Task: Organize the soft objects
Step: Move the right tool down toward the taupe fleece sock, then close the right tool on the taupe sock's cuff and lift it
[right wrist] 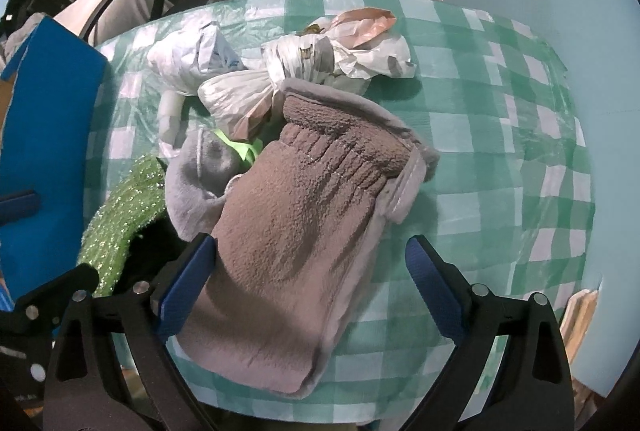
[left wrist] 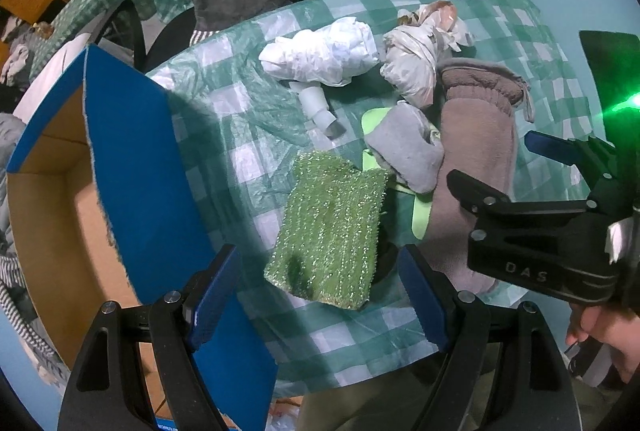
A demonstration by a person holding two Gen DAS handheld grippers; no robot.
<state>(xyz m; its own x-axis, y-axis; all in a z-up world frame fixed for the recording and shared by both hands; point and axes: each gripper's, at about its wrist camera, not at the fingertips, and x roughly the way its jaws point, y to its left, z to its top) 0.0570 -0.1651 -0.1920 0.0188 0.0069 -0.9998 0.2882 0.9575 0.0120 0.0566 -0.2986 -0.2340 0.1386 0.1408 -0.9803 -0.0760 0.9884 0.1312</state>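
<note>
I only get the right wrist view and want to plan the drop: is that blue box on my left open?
Observer: Yes. The box is open on top, with a blue flap standing up, and the part of its cardboard inside that shows holds nothing.
Operator: Where are the left tongs?
Observer: The left tongs are open, with the green scrubber lying in line between their fingers, not closed on it.
</note>
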